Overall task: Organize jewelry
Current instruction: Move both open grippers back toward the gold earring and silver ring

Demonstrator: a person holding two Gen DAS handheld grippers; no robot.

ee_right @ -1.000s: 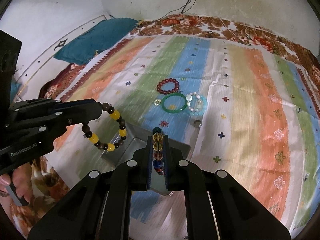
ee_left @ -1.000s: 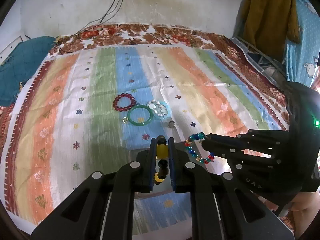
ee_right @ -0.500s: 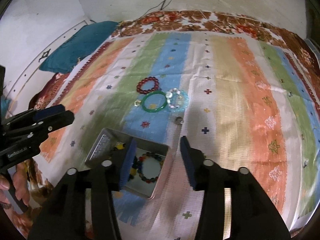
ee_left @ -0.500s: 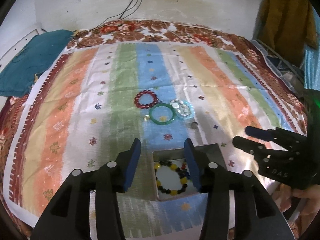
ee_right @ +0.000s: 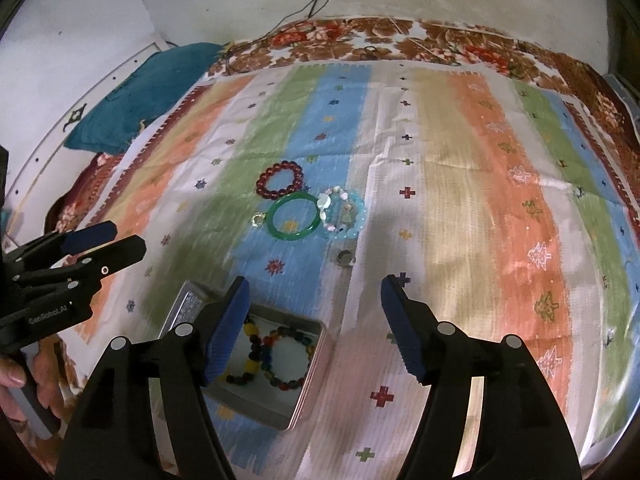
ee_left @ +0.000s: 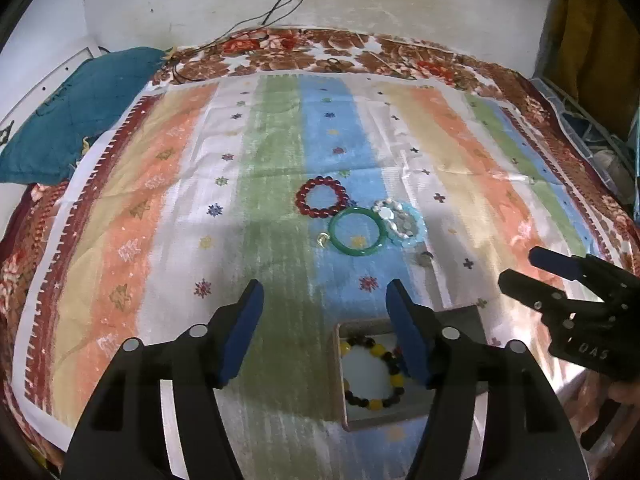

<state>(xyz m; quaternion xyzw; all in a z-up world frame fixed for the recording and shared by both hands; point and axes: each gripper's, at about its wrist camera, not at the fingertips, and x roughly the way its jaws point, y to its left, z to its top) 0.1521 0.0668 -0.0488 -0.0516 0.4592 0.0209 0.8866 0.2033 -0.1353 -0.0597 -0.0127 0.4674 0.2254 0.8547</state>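
A metal tin (ee_right: pixel 304 392) (ee_left: pixel 340 380) lies on the striped cloth near its front edge. It holds a yellow-and-brown bead bracelet (ee_left: pixel 374 376) (ee_right: pixel 250 354) and a multicoloured bead bracelet (ee_right: pixel 290 356). Farther back lie a red bead bracelet (ee_left: pixel 321 196) (ee_right: pixel 280 181), a green bangle (ee_left: pixel 358 231) (ee_right: pixel 295 217) and a pale blue-and-white bracelet (ee_left: pixel 402 222) (ee_right: pixel 344 212), close together. My left gripper (ee_left: pixel 324 320) (ee_right: pixel 100 240) is open and empty, above the tin's left side. My right gripper (ee_right: pixel 314 312) (ee_left: pixel 536 268) is open and empty, above the tin's right side.
A small gold ring (ee_right: pixel 259 220) lies left of the bangle and a small round metal piece (ee_right: pixel 344 258) lies behind the tin. A teal pillow (ee_left: pixel 76 120) is at the far left. Cables (ee_left: pixel 280 4) hang on the back wall. Clothes (ee_left: pixel 588 36) hang at the right.
Both grippers opened and let their bead bracelets drop into the tin. They have since opened wider and drawn back and apart.
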